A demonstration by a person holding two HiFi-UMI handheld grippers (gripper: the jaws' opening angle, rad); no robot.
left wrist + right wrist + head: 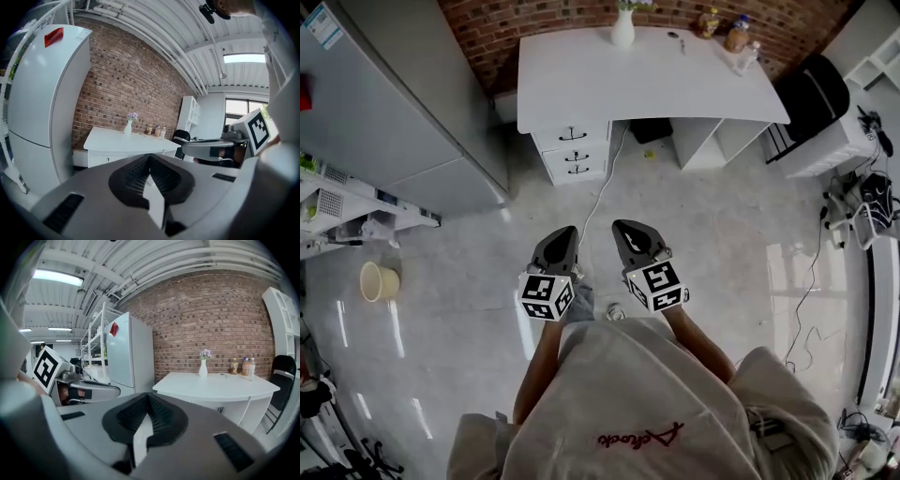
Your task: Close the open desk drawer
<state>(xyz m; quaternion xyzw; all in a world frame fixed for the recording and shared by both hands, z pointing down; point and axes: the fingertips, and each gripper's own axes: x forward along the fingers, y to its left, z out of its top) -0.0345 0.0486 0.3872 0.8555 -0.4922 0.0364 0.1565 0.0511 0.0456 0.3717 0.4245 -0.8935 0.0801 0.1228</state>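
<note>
The white desk (647, 80) stands ahead against the brick wall. Its drawer stack (574, 152) with black handles sits under the desk's left end; from this distance I cannot tell which drawer stands out. My left gripper (567, 232) and right gripper (623, 227) hang side by side over the floor, well short of the desk, both shut and empty. In the left gripper view the shut left gripper (150, 157) points at the desk (126, 140). The shut right gripper (149, 396) also faces the desk (215, 383) in the right gripper view.
A grey fridge (403, 103) stands left of the desk, with a shelf rack (337, 202) and a yellow bucket (379, 281) nearer me. A white vase (622, 26) and bottles (736, 36) are on the desktop. A black chair (811, 94) stands at the right. A cable (598, 192) runs over the floor.
</note>
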